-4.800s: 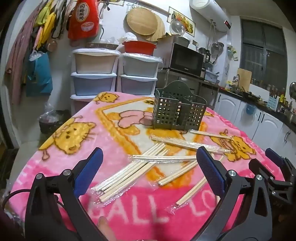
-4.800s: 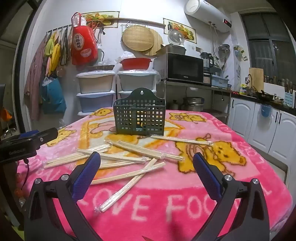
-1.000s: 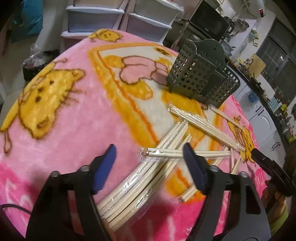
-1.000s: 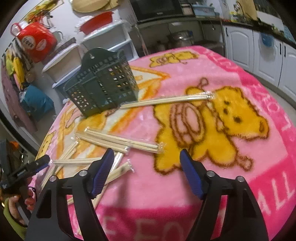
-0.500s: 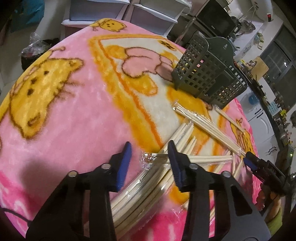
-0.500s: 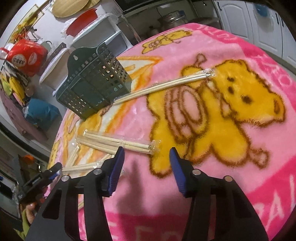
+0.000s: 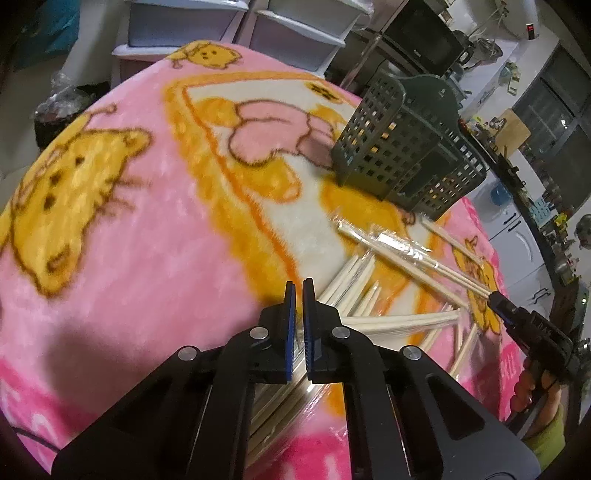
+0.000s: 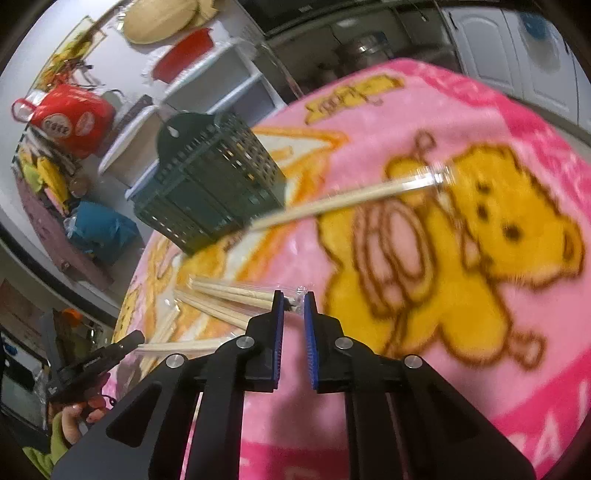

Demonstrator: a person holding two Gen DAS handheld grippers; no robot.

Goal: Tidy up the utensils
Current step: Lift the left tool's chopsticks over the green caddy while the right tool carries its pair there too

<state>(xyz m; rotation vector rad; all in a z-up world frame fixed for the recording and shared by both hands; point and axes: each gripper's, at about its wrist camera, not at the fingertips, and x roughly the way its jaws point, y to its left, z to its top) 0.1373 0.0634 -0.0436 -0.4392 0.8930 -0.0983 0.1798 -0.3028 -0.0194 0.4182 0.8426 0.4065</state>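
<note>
Both our grippers, left [image 7: 299, 291] and right [image 8: 293, 302], have just pinched onto wrapped chopsticks [image 7: 399, 319] mid-table, ready for the basket [image 7: 402, 147].

Bare blanket [image 7: 155, 258] was left left of the left gripper [image 7: 298, 291]; wrapped chopsticks [image 7: 399, 254] and basket [image 7: 402, 147] were found ahead-right.

A pink cartoon blanket [image 7: 147, 240] covers the counter. Behind it stand stacked pale storage drawers [image 7: 221, 22], with a black microwave [image 7: 421, 33] to their right. White cabinet doors [image 8: 517, 48] line the wall beyond; a red bag [image 8: 70, 118] hangs left of the drawers.
</note>
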